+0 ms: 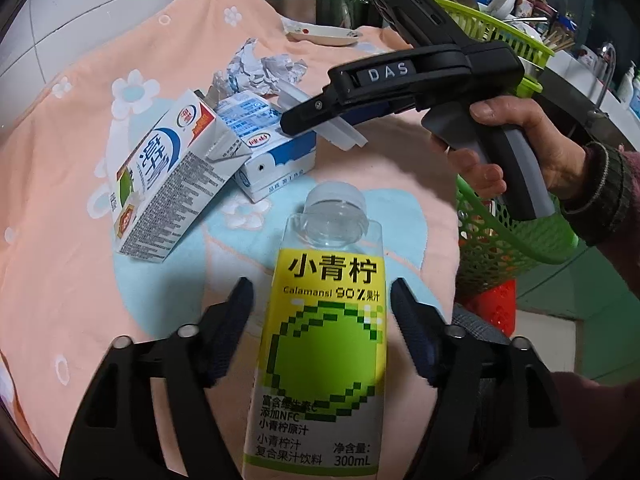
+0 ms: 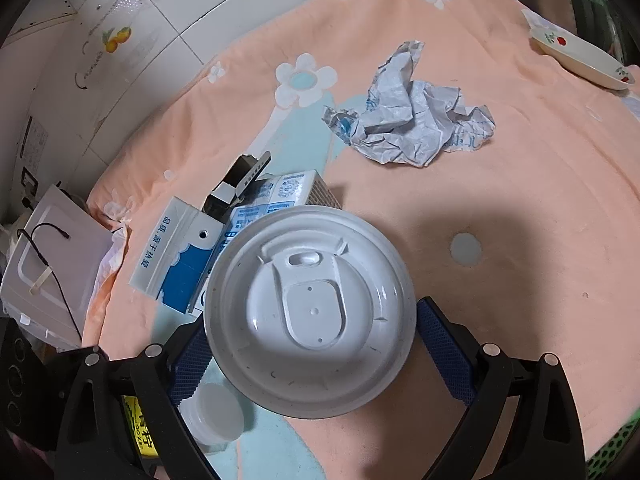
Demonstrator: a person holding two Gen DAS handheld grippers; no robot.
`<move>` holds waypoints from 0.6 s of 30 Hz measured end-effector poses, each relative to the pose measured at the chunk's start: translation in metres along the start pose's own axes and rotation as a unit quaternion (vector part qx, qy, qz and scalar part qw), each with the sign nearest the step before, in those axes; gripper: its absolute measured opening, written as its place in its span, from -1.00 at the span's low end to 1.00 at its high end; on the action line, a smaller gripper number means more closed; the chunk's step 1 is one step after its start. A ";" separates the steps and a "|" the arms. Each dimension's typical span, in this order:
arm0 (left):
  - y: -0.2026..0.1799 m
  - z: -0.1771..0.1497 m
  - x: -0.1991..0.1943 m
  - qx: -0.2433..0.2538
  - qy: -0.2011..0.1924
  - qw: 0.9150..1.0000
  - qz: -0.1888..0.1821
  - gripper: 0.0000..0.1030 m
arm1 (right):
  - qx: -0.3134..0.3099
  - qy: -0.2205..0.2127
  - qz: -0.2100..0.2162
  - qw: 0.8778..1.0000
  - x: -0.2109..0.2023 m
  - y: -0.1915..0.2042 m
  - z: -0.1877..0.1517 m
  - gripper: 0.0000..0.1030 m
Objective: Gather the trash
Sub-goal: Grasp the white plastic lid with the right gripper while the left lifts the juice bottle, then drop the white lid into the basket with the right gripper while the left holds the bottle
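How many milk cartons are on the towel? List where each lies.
2. One carton lies tipped at the left; the other carton lies flat behind it, partly beneath the right gripper. More may be hidden.

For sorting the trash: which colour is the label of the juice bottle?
The juice bottle has a yellow label with a pixelated green lime; left wrist view shows it best.

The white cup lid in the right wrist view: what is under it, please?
The white cup lid covers part of a blue-and-white milk carton and the peach towel; any cup below is hidden.
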State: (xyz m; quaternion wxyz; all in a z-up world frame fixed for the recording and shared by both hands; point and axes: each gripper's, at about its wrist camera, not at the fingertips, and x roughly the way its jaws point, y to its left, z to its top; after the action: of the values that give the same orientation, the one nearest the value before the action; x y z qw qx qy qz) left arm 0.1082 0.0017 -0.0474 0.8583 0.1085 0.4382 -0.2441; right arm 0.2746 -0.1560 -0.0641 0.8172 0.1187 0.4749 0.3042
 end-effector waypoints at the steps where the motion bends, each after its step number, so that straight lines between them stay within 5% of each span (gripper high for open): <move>1: 0.000 0.001 0.001 -0.001 0.002 1.000 -0.003 0.38 | -0.002 0.000 -0.003 1.000 0.000 0.001 0.000 0.74; 8: -0.004 0.003 0.009 0.006 0.012 1.000 0.004 0.38 | -0.010 -0.006 -0.014 1.000 -0.006 0.006 -0.003 0.72; 11: -0.006 0.003 0.011 0.009 0.013 1.000 0.011 0.09 | -0.015 -0.015 -0.019 1.000 -0.015 0.009 -0.007 0.72; 18: -0.006 0.002 0.009 -0.005 0.004 1.000 0.013 0.07 | -0.032 -0.040 -0.041 0.998 -0.053 0.015 -0.024 0.71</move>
State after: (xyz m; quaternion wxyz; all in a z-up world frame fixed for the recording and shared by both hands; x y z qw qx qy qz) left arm 0.1109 -0.0068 -0.0536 0.8603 0.1113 0.4412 -0.2301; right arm 0.2296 -0.1787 -0.0323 0.8508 0.0855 0.4361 0.2804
